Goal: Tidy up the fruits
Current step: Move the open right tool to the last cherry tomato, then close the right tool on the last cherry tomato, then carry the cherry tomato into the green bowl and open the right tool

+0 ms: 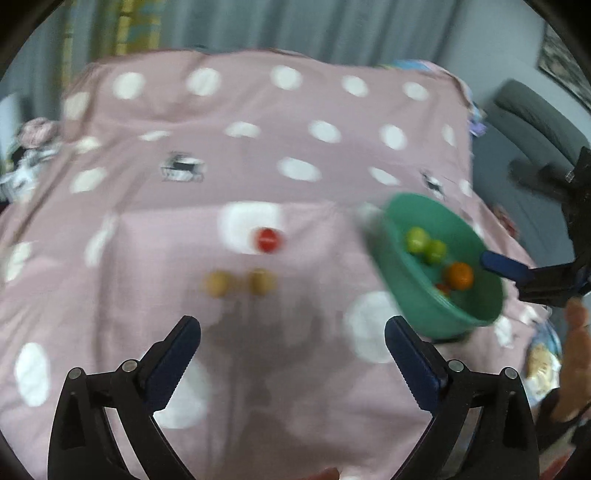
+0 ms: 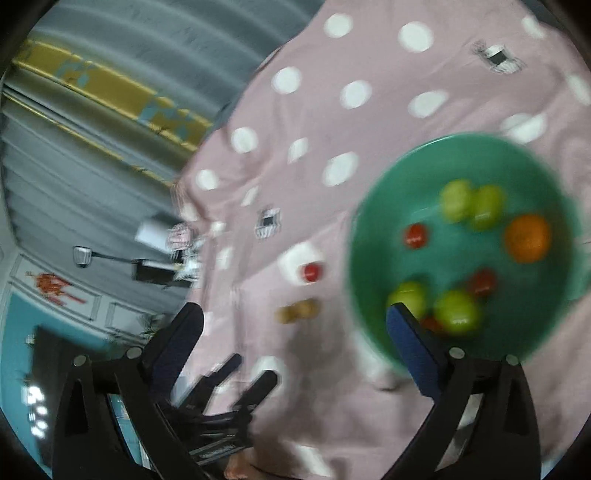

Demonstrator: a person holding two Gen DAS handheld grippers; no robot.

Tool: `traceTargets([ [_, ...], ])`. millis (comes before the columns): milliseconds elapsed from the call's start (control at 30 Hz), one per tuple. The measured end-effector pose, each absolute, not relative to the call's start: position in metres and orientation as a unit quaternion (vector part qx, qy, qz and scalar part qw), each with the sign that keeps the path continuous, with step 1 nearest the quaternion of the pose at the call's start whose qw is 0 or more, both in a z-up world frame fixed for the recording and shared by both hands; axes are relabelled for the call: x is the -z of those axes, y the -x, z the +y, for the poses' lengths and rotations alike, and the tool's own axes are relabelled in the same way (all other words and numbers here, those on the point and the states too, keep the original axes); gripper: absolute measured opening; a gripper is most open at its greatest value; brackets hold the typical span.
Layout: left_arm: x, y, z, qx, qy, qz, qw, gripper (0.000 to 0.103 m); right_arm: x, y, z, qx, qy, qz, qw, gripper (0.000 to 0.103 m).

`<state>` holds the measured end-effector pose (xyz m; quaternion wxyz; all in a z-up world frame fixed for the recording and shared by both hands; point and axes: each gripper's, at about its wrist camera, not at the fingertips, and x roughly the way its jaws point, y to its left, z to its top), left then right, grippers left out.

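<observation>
A green bowl [image 1: 436, 288] sits tilted at the right of the pink dotted cloth [image 1: 258, 147], holding green fruits [image 1: 417, 239], an orange [image 1: 460, 276] and small red fruits. A red tomato [image 1: 268, 240] and two tan fruits [image 1: 218, 283] lie on the cloth ahead of my open, empty left gripper [image 1: 291, 332]. In the right wrist view the bowl [image 2: 373, 236] holds green fruits [image 2: 458, 312], an orange [image 2: 528, 238] and red fruits [image 2: 415, 236]. My right gripper [image 2: 295, 321] is open; its right finger [image 2: 413, 343] overlaps the bowl's near rim. The tomato [image 2: 312, 272] and tan fruits [image 2: 297, 311] lie left of the bowl.
The cloth drops off at its right edge toward a grey sofa [image 1: 535, 122]. Grey curtains [image 1: 258, 22] hang behind. My left gripper shows in the right wrist view [image 2: 236, 384], low over the cloth. A person's hand [image 1: 576, 350] is at the right edge.
</observation>
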<state>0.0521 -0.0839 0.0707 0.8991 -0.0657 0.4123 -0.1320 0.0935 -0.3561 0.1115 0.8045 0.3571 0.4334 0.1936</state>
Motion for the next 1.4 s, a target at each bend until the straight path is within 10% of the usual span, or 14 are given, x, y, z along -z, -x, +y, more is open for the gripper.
traceTargets([
  [900, -0.029, -0.081, -0.05, 0.137, 0.021, 0.413, 0.9, 0.097, 0.003, -0.226, -0.24, -0.098, -0.239, 0.601, 0.756, 0.029],
  [1400, -0.017, -0.097, -0.062, 0.136, 0.015, 0.438, 0.889, 0.097, -0.061, -0.178, -0.268, -0.14, -0.257, 0.526, 0.799, 0.029],
])
